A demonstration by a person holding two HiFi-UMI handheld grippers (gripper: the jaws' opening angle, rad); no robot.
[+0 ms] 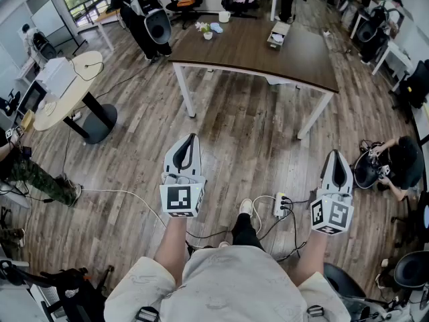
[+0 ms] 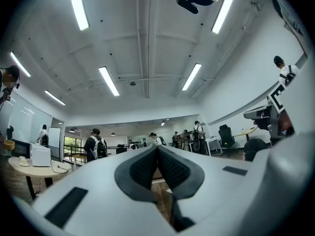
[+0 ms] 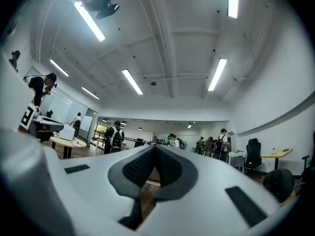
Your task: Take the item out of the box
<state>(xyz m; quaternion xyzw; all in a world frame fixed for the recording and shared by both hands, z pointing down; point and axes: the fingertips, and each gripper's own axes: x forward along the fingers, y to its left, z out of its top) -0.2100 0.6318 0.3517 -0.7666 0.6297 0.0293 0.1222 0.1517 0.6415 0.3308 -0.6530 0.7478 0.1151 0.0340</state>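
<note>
A small open cardboard box (image 1: pixel 277 35) sits on the dark brown table (image 1: pixel 255 56) far ahead of me, with something pale inside that I cannot make out. My left gripper (image 1: pixel 190 139) is held over the wooden floor, well short of the table, its jaws shut with nothing between them. My right gripper (image 1: pixel 334 154) hangs level with it to the right, also shut and empty. In the left gripper view the left gripper's (image 2: pixel 157 149) dark pads meet at the tip. The right gripper view shows the right gripper (image 3: pixel 155 147) the same way.
A small flower pot (image 1: pixel 207 30) and a white cup (image 1: pixel 224 17) stand on the table's far left. A round table (image 1: pixel 64 96) is at the left. A power strip (image 1: pixel 280 205) and cables lie on the floor by my feet. A person (image 1: pixel 401 163) sits at the right.
</note>
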